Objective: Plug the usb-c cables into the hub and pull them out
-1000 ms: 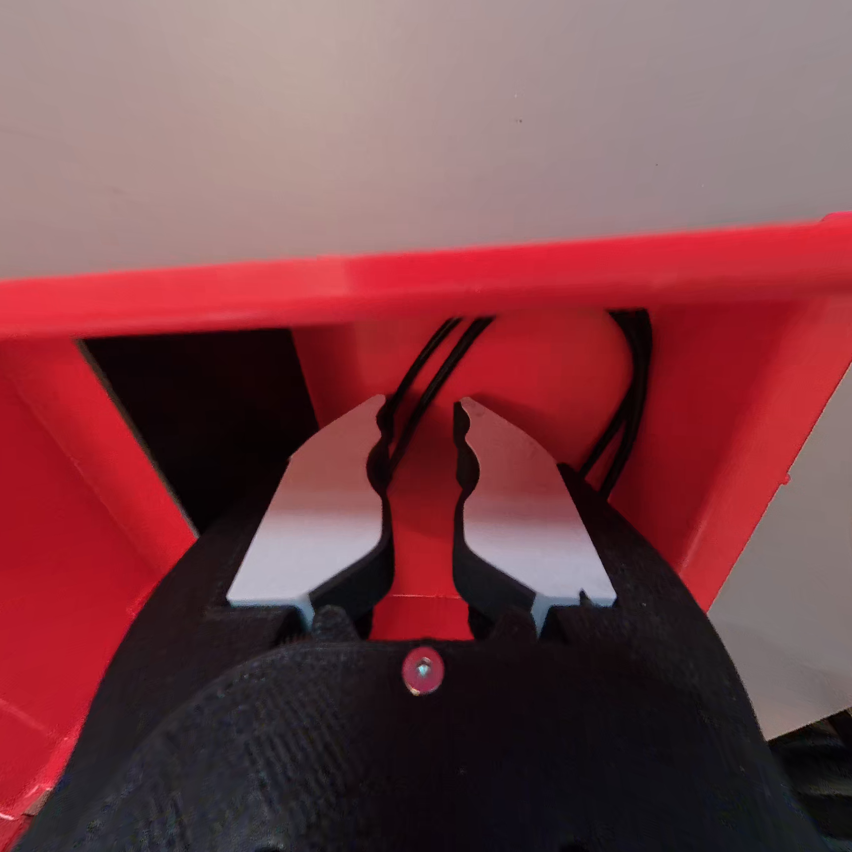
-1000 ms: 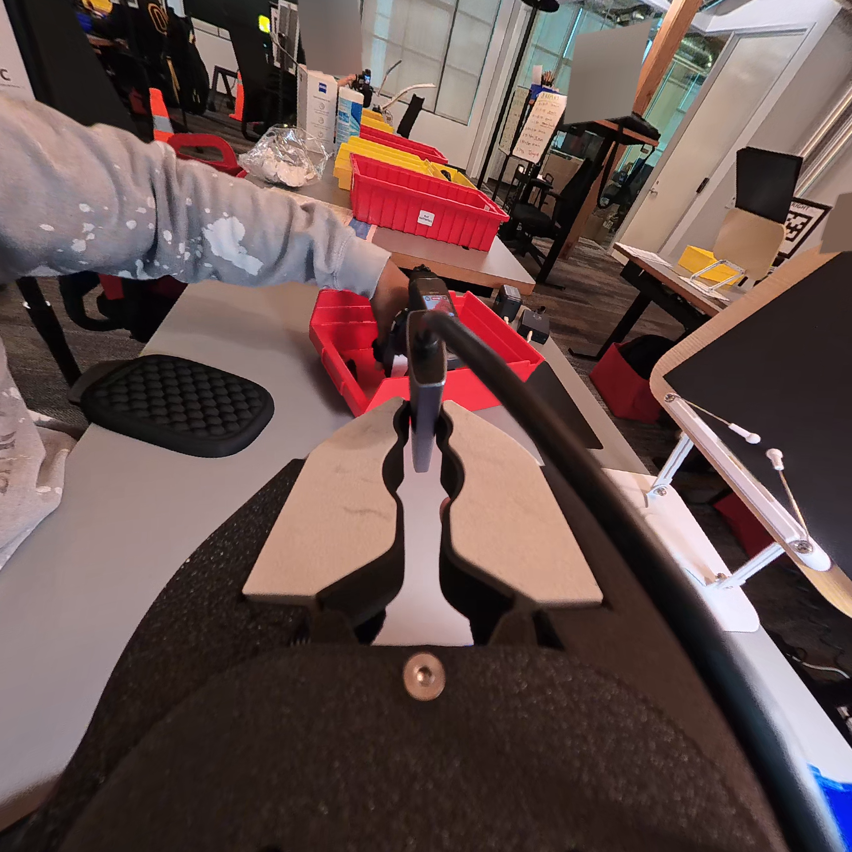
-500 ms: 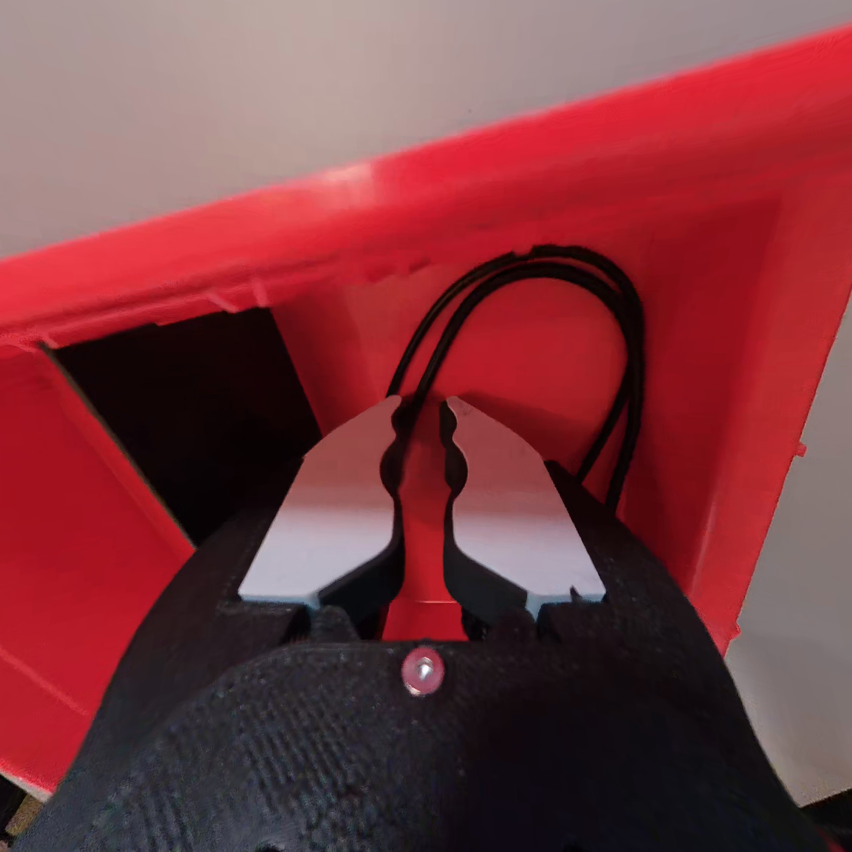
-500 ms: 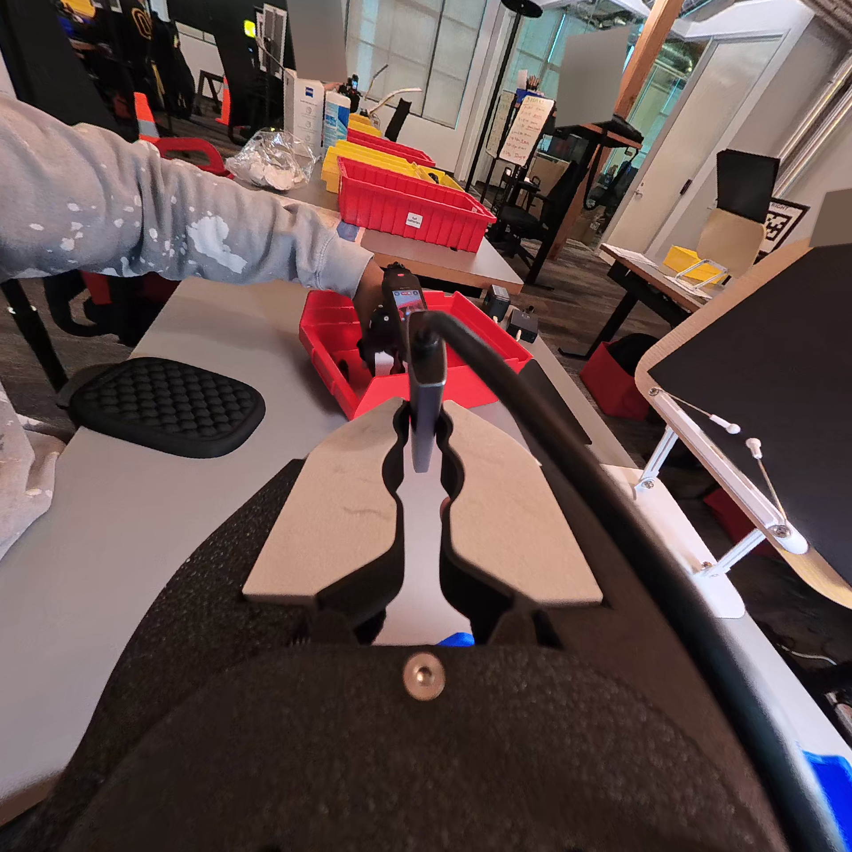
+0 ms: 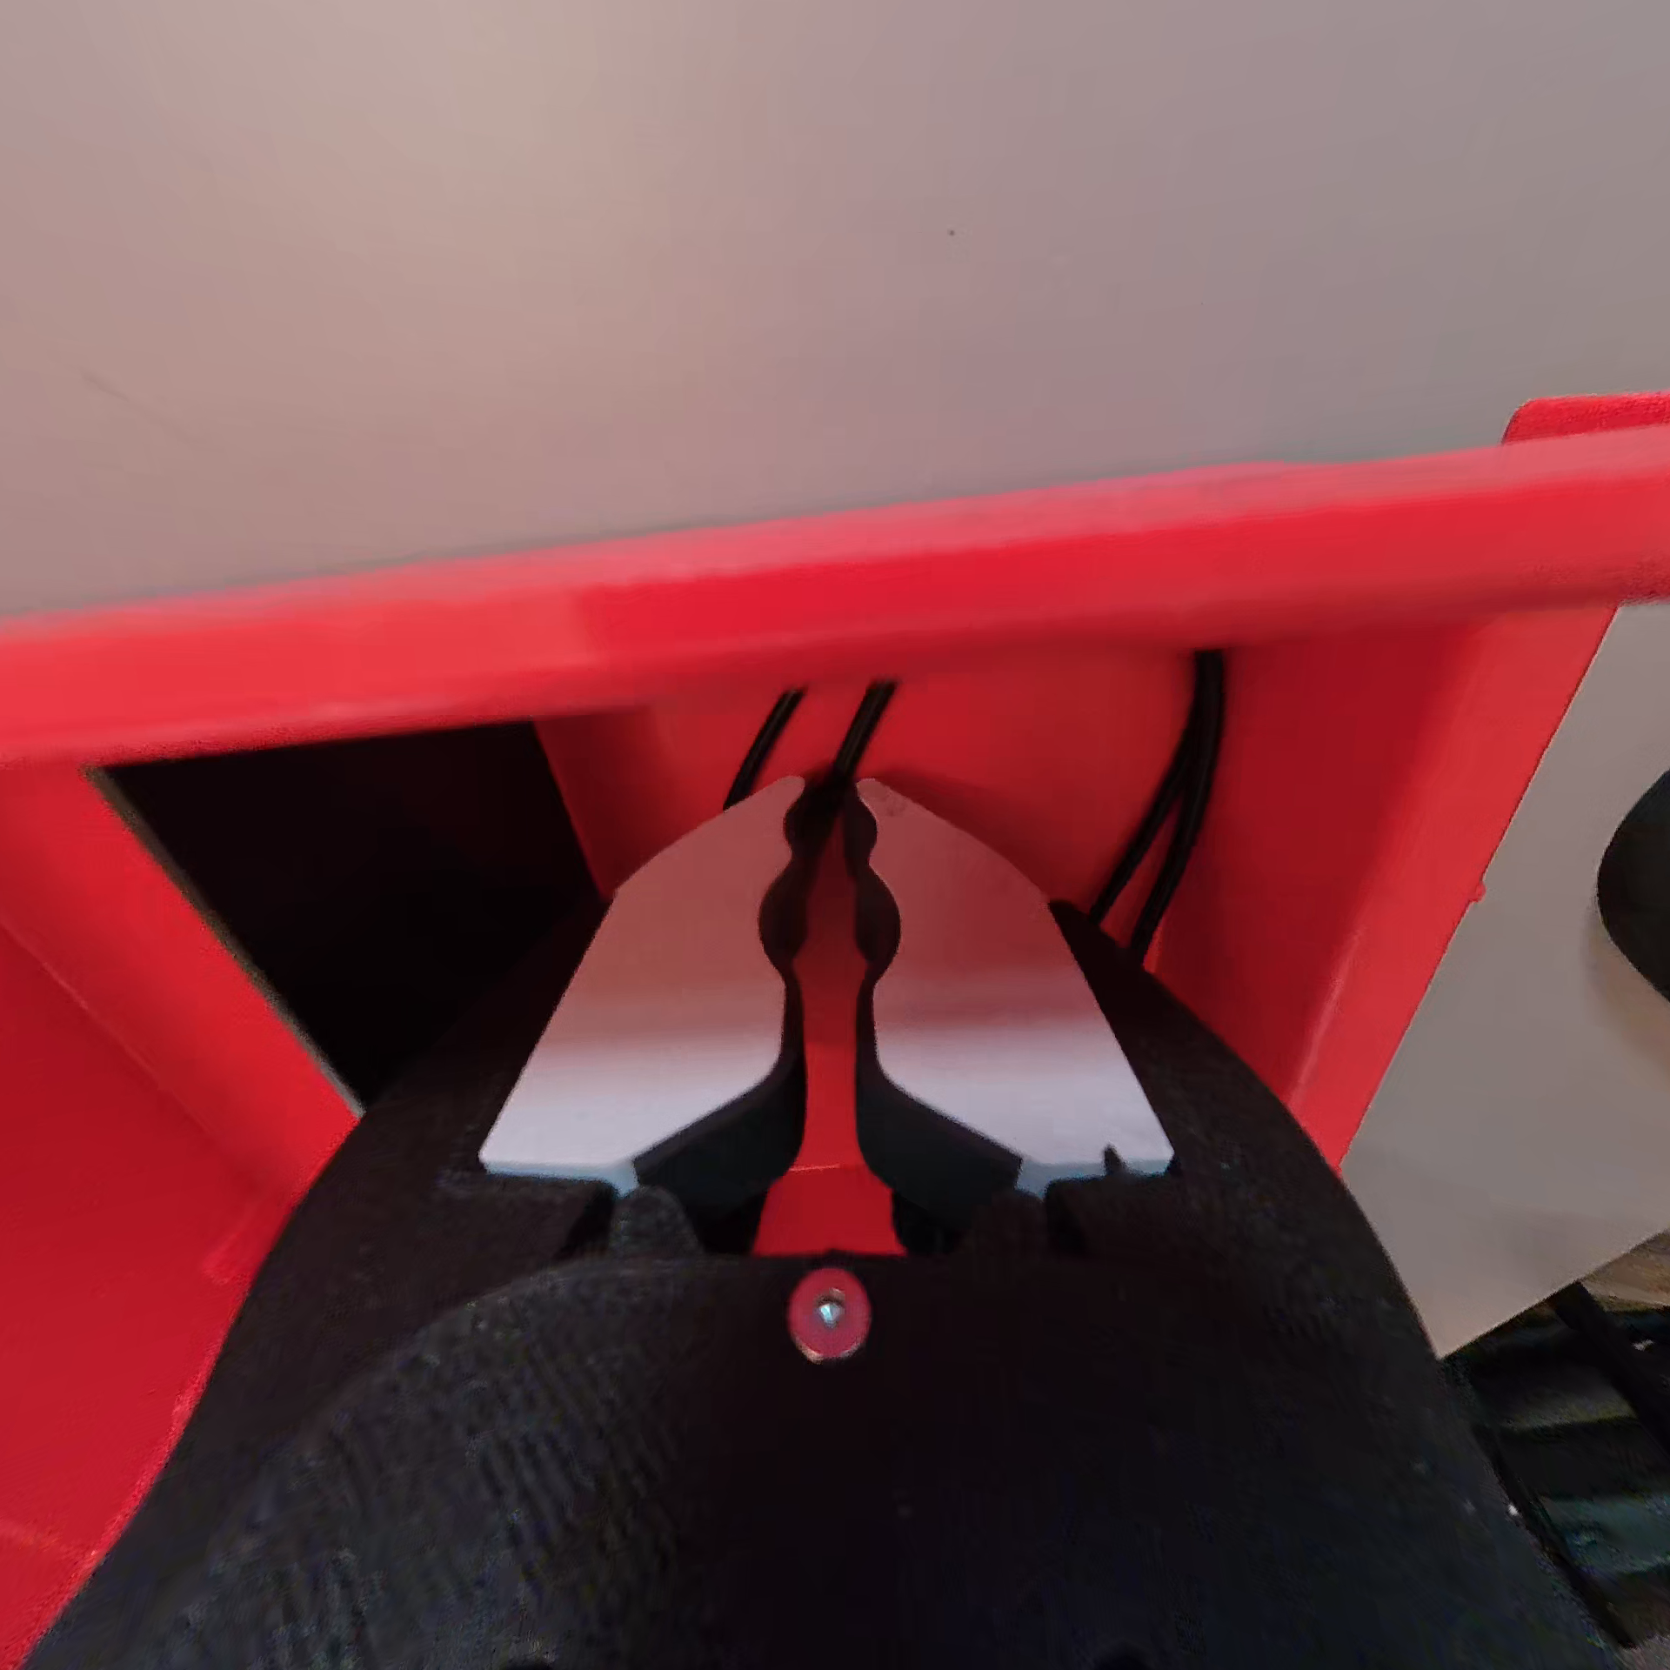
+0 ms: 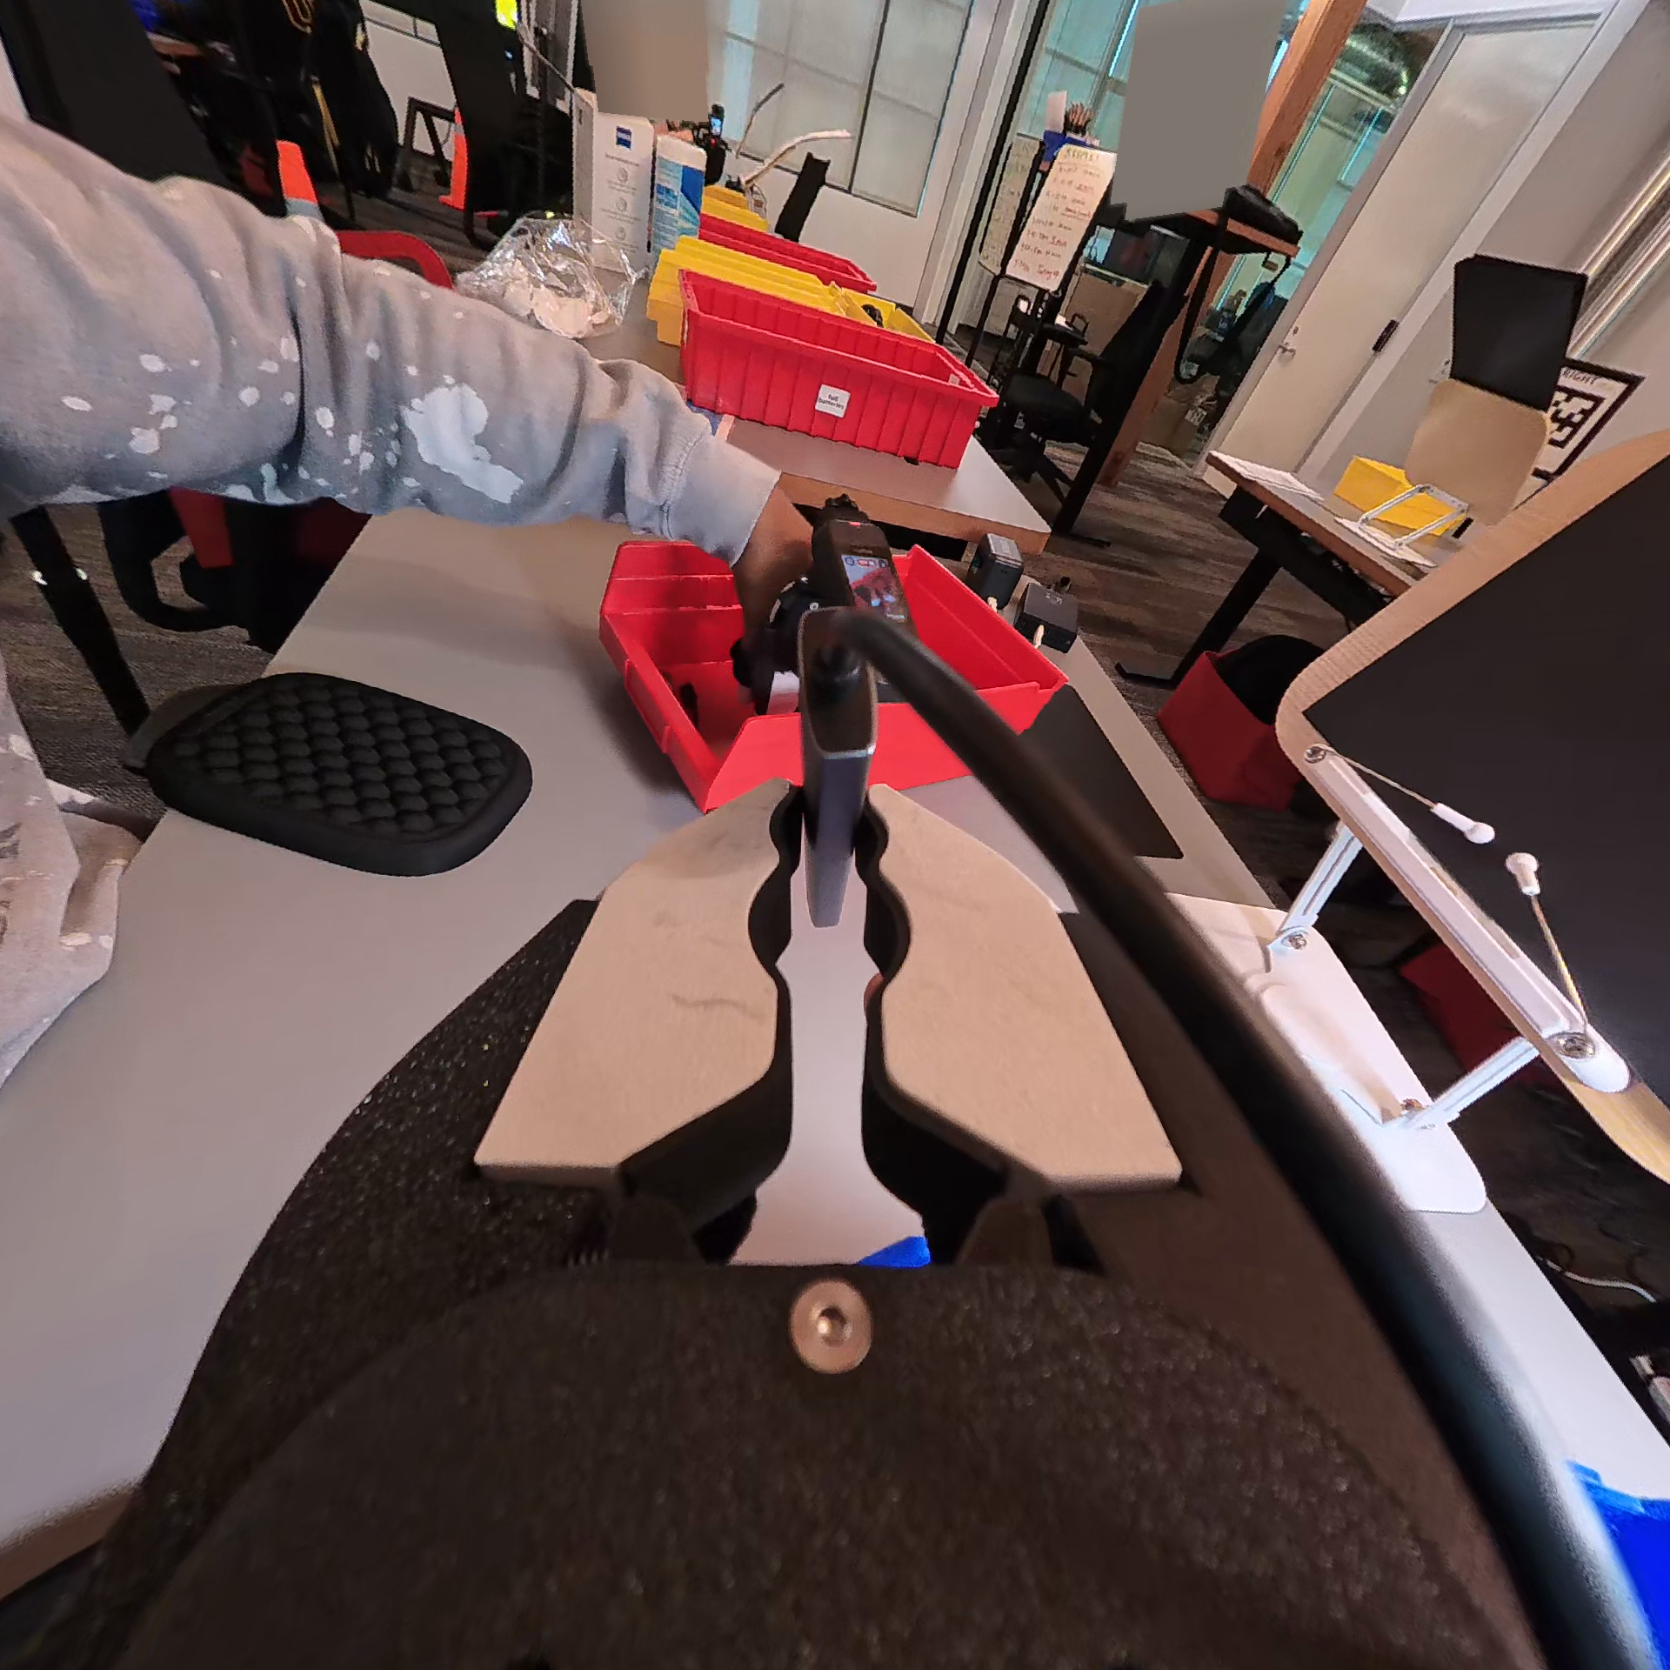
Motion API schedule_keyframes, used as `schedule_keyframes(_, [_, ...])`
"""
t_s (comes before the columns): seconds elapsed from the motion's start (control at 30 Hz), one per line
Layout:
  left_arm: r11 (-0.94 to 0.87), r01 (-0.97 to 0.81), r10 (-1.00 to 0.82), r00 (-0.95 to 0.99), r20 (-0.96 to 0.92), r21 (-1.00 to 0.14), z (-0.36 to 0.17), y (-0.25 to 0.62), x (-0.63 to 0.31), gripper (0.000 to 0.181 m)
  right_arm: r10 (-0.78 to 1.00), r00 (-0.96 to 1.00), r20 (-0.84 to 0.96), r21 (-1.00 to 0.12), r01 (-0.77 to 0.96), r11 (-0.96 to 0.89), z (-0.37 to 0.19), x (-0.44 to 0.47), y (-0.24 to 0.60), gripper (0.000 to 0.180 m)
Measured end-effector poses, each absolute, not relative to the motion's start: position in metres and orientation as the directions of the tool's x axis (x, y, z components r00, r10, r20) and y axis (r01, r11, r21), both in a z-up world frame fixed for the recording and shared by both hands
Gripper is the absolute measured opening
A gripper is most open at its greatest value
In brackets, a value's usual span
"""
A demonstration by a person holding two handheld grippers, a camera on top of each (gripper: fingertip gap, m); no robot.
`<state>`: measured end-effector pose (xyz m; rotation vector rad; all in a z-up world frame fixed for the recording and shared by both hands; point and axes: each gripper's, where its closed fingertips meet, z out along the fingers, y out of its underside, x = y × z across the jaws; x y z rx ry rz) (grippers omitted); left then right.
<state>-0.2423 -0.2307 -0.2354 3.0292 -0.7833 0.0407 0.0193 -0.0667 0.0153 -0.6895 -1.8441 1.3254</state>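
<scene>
Since half a second ago the left gripper (image 5: 830, 800) has dipped lower inside the red bin (image 5: 904, 587), so the bin's front rim now hides the top of the cable loop, and its jaws have narrowed from a small gap to a pinch; in the left wrist view, the tips are clamped on one strand of a thin black usb-c cable (image 5: 863, 718), a second strand runs just beside it on the left, and the loop's other end comes down along the bin's right wall; the grey table (image 5: 813, 271) lies beyond the bin; in the right wrist view, the right gripper (image 6: 827, 818) holds the slim grey hub (image 6: 836, 786) upright and edge-on between its tips, above the table; the hub's thick black cord (image 6: 1130, 867) curves from its top down to the right; farther off, a person's grey sleeve (image 6: 361, 389) reaches into the same red bin, where the left gripper sits.
</scene>
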Motion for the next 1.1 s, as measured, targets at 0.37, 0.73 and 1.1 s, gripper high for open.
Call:
schedule_keyframes(0.37, [-0.893, -0.387, -0.363, 0.921, -0.141, -0.23, -0.142, -0.245, -0.242, 0.004, 0.796, -0.533, 0.286, -0.953, -0.068, 0.297, 0.038, 0.033, -0.056, 0.01])
schedule_keyframes(0.73, [-0.789, -0.091, -0.256, 0.948, 0.19, -0.608, -0.057, -0.208, -0.115, 0.004, 0.823, -0.473, 0.315, -0.949, -0.139, 0.283, 0.061, 0.046, -0.051, 0.01])
schedule_keyframes(1.1, [-0.858, 0.082, -0.217, 0.838, 0.501, -0.508, -0.185, -0.184, -0.032, 0.01, 0.831, -0.458, 0.315, -0.949, -0.132, 0.287, 0.06, 0.048, -0.043, 0.01])
